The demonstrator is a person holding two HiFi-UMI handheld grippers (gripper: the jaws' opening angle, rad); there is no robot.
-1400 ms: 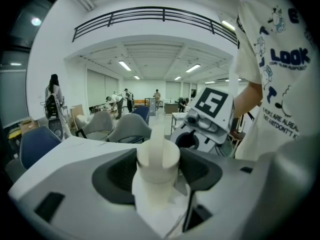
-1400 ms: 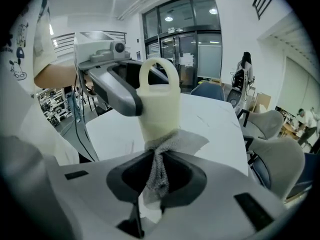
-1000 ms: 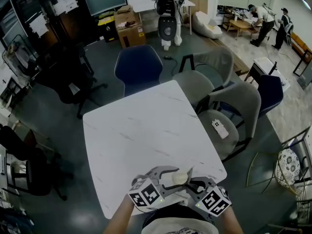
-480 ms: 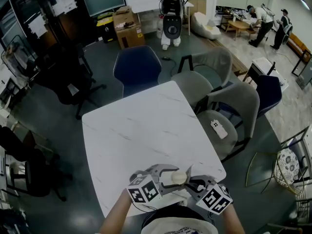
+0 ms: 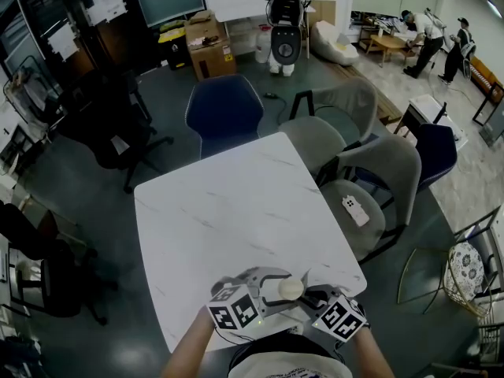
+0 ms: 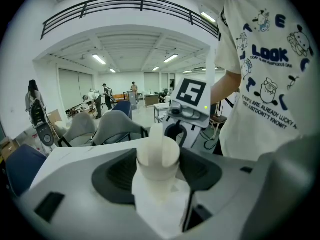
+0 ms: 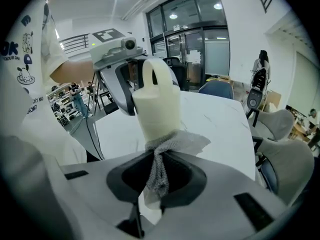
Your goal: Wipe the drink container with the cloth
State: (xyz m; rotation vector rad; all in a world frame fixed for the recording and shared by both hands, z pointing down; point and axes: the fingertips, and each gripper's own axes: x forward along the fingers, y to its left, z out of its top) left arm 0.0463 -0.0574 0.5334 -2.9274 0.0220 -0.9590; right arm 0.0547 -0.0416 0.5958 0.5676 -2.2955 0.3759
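The cream drink container (image 5: pixel 290 288) with a loop handle is held over the table's near edge (image 5: pixel 236 325). My left gripper (image 5: pixel 266 284) is shut on it; in the left gripper view the container (image 6: pixel 158 156) stands upright between the dark jaws. My right gripper (image 5: pixel 311 298) is shut on a grey-white mesh cloth (image 7: pixel 167 146). The cloth is bunched between the jaws and pressed against the lower wall of the container (image 7: pixel 156 101). The cloth (image 6: pixel 160 204) also shows white beneath the container in the left gripper view.
The white marble table (image 5: pixel 228 211) stretches ahead. A blue chair (image 5: pixel 224 113) stands at its far end, and grey chairs (image 5: pixel 370 172) along the right side, one with a small white device (image 5: pixel 355 209) on its seat. People stand far back in the room.
Both grippers stay at the table's near edge with container and cloth held. The right gripper has edged slightly left, closer to the container.
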